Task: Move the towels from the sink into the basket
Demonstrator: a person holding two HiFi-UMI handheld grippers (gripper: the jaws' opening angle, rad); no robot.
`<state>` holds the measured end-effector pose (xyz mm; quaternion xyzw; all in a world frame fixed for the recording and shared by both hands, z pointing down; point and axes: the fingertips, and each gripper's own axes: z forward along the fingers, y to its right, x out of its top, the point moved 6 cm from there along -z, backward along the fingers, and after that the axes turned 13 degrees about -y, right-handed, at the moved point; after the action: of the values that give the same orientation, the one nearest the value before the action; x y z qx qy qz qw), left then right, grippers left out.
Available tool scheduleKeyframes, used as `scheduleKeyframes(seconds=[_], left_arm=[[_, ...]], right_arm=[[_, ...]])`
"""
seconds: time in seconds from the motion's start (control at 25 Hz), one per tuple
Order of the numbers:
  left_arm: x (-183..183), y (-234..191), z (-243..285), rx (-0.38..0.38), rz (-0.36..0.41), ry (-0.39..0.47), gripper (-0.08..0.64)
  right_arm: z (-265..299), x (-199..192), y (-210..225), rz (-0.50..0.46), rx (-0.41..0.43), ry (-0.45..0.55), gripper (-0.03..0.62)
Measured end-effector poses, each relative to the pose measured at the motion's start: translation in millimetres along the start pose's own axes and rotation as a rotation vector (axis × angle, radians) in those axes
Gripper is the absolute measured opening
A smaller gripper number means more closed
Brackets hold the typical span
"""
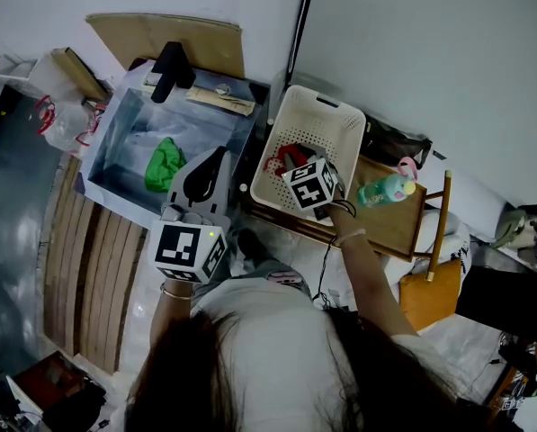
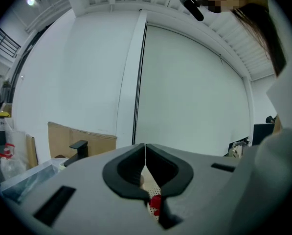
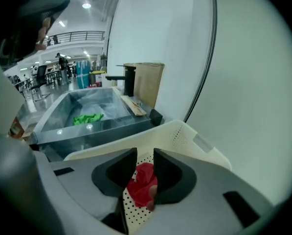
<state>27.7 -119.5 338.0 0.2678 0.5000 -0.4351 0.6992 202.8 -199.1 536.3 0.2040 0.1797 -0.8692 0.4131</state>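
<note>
A green towel [image 1: 165, 165] [image 3: 87, 118] lies on the bottom of the steel sink [image 1: 115, 133] [image 3: 53, 116]. To its right stands the cream perforated basket [image 1: 340, 120] [image 3: 185, 131], and a red towel [image 1: 284, 158] [image 3: 143, 177] [image 2: 155, 204] rests on its floor. My right gripper [image 1: 297, 165] [image 3: 145, 155] hovers over the basket with its jaws a little apart; the red towel shows through the gap below them. My left gripper [image 1: 219, 154] [image 2: 145, 148] is over the sink's front right corner, tilted up toward the wall, jaws shut and holding nothing.
A black faucet [image 1: 169, 68] and a wooden strip [image 1: 219, 100] sit on the sink's back rim, with cardboard [image 1: 169, 34] behind. The basket stands on a wooden table [image 1: 394, 228] beside a green bottle [image 1: 385, 189]. A plastic bag [image 1: 61, 115] lies left of the sink.
</note>
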Motion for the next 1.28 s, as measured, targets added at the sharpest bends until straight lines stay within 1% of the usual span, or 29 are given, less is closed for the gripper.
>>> scheduleKeyframes(seconds=[0.2,0.36,0.56,0.72,0.88,1.12,1.28], left_arm=[[-1,-15,-10,0.051,-0.027,0.012,0.009],[-5,-30,-22,0.098,-0.047,0.024,0.009],[-8,-48,-39,0.154,-0.071,0.036,0.011],[-12,-66,-53,0.194,-0.092,0.038,0.01],[-14,-84,-70,0.236,-0.095,0.038,0.009],[-21,-115,-100,0.305,-0.113,0.042,0.009],[-27,-134,-116,0.331,-0.119,0.041,0.009]], right_arm=[[-18,21,-14,0.001,-0.007,0.098,0.089],[-29,40,-31,0.0,0.01,0.161,0.076],[-40,65,-56,-0.058,0.032,0.225,0.056],[-42,84,-78,-0.108,0.042,0.25,0.04],[-41,99,-102,-0.134,0.081,0.255,0.029],[-36,119,-139,-0.203,0.104,0.271,0.026],[-31,134,-162,-0.257,0.113,0.292,0.026]])
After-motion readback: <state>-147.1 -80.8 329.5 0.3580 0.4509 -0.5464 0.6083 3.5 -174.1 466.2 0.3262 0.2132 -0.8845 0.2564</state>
